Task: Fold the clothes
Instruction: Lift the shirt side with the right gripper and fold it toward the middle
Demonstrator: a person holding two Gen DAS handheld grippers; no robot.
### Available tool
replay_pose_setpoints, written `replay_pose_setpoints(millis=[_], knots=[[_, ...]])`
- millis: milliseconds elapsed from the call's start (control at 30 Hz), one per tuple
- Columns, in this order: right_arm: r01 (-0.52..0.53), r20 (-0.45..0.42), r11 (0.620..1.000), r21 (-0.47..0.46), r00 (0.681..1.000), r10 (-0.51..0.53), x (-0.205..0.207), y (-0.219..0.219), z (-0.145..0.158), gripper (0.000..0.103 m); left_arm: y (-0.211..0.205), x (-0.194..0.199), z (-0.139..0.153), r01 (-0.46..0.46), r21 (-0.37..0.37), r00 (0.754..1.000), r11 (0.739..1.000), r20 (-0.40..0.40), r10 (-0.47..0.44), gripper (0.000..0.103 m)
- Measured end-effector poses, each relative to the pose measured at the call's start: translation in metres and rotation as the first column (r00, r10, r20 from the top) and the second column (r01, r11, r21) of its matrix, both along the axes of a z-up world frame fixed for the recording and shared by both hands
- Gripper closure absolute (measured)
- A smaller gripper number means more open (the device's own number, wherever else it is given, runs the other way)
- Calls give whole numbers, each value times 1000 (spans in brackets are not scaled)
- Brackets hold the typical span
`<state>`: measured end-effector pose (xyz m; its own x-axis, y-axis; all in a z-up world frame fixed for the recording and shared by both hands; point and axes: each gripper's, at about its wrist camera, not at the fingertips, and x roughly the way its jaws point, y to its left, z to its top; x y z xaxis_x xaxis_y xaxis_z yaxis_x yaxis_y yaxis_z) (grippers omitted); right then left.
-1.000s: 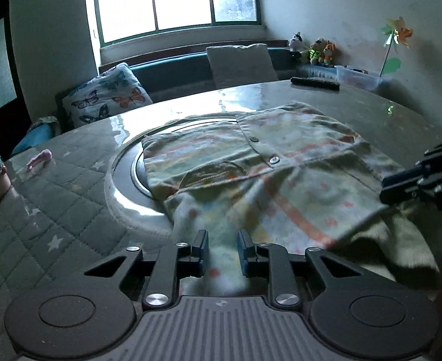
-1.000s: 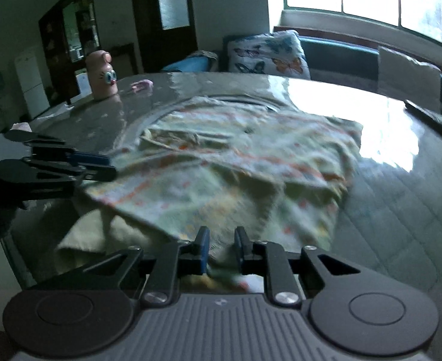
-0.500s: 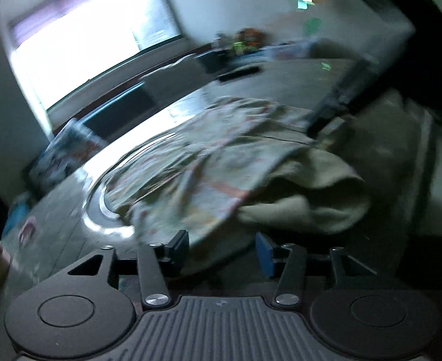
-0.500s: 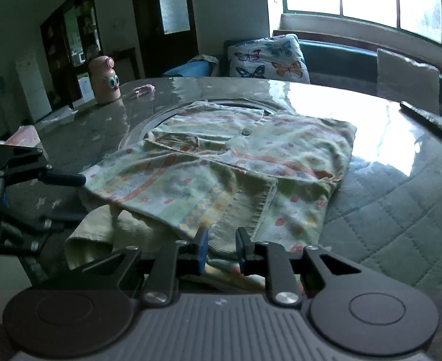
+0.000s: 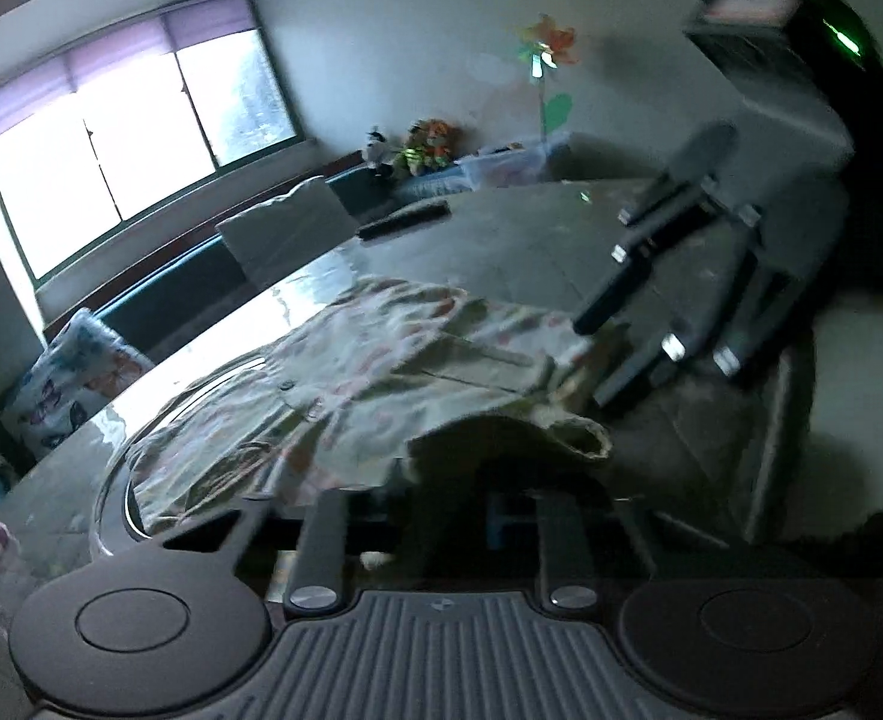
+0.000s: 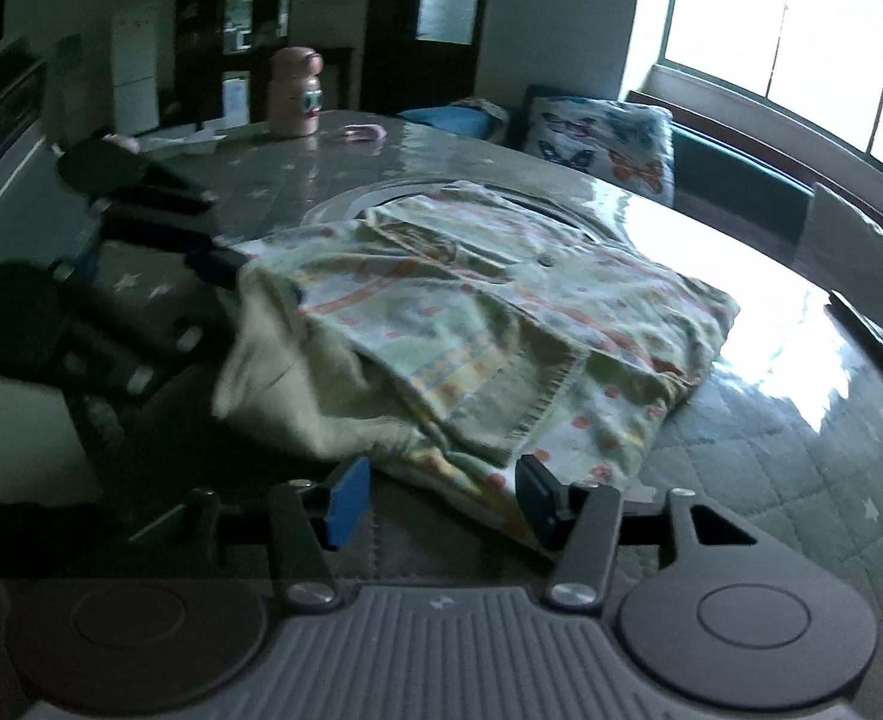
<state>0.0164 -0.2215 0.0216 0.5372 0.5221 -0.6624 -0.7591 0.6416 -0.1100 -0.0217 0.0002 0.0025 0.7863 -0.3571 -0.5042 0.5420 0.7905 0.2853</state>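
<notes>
A pale green patterned button shirt (image 6: 471,306) lies folded on the round table, its near hem over the table edge; it also shows in the left wrist view (image 5: 345,408). My right gripper (image 6: 441,501) is open and empty just short of the shirt's near hem. My left gripper (image 5: 441,516) is open and empty at the shirt's near left corner, its fingertips hidden in shadow under a raised fold. Each gripper shows blurred in the other's view: the right (image 5: 639,312) and the left (image 6: 159,264).
The table (image 6: 801,480) has a quilted grey cover and a round inset ring (image 6: 345,204). A pink figurine (image 6: 296,93) and a small pink item (image 6: 364,132) stand far left. A black remote (image 6: 867,333) lies at right. Cushions (image 6: 603,141) line a bench under the window.
Both grippers opened and let go of the shirt hem, which dropped onto the table. The left gripper swung to the left side and tilted; the right drew back a little.
</notes>
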Motion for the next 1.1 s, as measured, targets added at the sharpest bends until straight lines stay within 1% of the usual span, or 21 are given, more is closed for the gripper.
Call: replay_pose_setpoints(millis=[67, 133, 233, 267, 333, 367, 400, 433, 467, 500, 533, 567, 667, 767, 900, 1033, 1067, 1100], knots=[[-21, 18, 1000, -1, 1000, 21, 0, 4, -1, 47, 3, 10, 6, -31, -40, 999, 999, -14, 31, 92], [-39, 36, 999, 4, 999, 39, 2, 10, -2, 47, 6, 22, 12, -59, -82, 998, 995, -31, 57, 93], [-52, 61, 999, 7, 997, 52, 6, 19, -4, 47, 9, 35, 16, -84, -123, 996, 989, -51, 78, 93], [-54, 66, 999, 8, 996, 53, 9, 23, -5, 49, 9, 38, 17, -91, -130, 995, 987, -57, 84, 93], [-52, 58, 998, 20, 997, 50, 15, 28, -7, 54, 12, 40, 17, -105, -140, 993, 985, -72, 96, 93], [-48, 44, 998, 31, 998, 47, 18, 29, -7, 60, 13, 39, 16, -111, -143, 992, 984, -80, 100, 90], [-44, 29, 998, 42, 999, 43, 22, 30, -7, 70, 15, 36, 16, -117, -144, 991, 983, -81, 106, 89], [-39, 14, 998, 53, 999, 39, 25, 31, -6, 73, 16, 33, 17, -124, -142, 990, 982, -78, 114, 88], [-33, 0, 997, 64, 999, 33, 28, 31, -5, 76, 18, 31, 17, -129, -136, 990, 982, -73, 120, 81], [-25, -13, 997, 79, 1000, 27, 31, 30, -2, 79, 19, 28, 18, -137, -127, 990, 982, -64, 129, 63], [-18, -26, 995, 94, 999, 20, 33, 29, 0, 81, 22, 24, 18, -146, -116, 989, 982, -51, 141, 55], [-11, -38, 994, 107, 999, 15, 36, 28, 2, 85, 24, 20, 18, -151, -105, 988, 983, -38, 147, 52], [22, -65, 988, 152, 998, -12, 43, 24, 11, 87, 31, 11, 13, -163, -60, 986, 985, -32, 161, 50], [44, -72, 982, 181, 997, -31, 49, 22, 17, 88, 36, 6, 4, -181, 5, 983, 983, -12, 181, 50], [54, -66, 981, 188, 997, -42, 51, 22, 20, 89, 37, 5, -7, -185, 98, 983, 978, 34, 182, 50], [61, -64, 979, 194, 997, -49, 51, 23, 20, 89, 35, 6, -21, -181, 186, 982, 966, 88, 167, 50], [64, -63, 978, 197, 997, -52, 50, 22, 20, 89, 35, 7, -24, -185, 200, 981, 962, 94, 169, 52], [70, -64, 977, 201, 996, -58, 50, 22, 20, 90, 36, 7, -26, -193, 208, 979, 959, 102, 175, 60]])
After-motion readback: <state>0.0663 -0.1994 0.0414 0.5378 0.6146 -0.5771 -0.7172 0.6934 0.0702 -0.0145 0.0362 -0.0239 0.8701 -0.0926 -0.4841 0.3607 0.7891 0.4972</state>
